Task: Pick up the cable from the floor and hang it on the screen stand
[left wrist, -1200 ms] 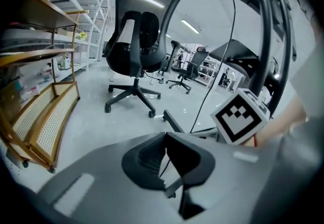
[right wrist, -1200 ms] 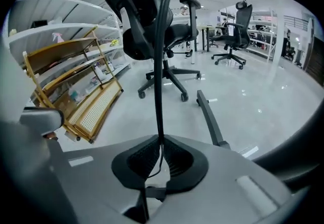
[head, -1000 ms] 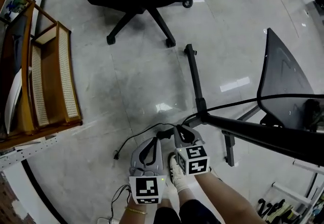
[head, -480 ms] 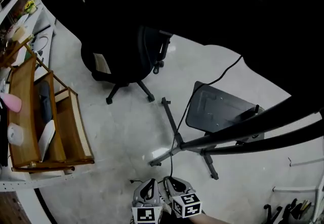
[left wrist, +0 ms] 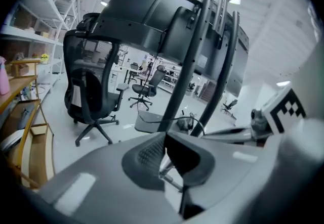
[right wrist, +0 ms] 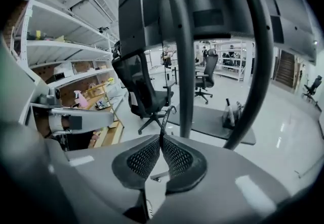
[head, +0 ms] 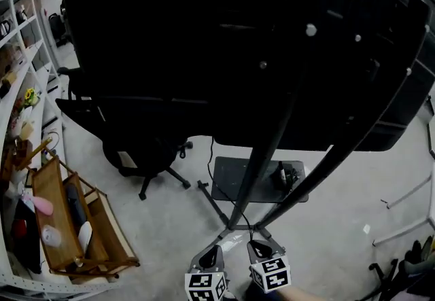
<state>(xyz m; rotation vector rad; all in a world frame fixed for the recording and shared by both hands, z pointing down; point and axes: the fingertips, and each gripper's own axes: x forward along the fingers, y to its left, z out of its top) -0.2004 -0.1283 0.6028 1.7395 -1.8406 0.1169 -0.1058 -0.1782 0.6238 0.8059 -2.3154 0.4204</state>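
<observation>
The right gripper (right wrist: 161,137) has its jaws pressed together on the thin black cable (right wrist: 166,117), which rises from between the ribbed pads and curls over just above the tips. The left gripper (left wrist: 164,137) also has its jaws closed; in the left gripper view the cable arcs across just beyond its tips toward the right gripper, and whether the left one pinches it cannot be told. In the head view both grippers sit side by side at the bottom edge, close to the foot of the screen stand (head: 262,150), whose two dark poles slant up to the large black screen (head: 238,41) filling the upper part. A flat dark base plate (head: 234,181) lies on the pale floor behind the poles. A black office chair (head: 146,150) stands to the left, and a wooden rack (head: 109,232) near shelving further left
</observation>
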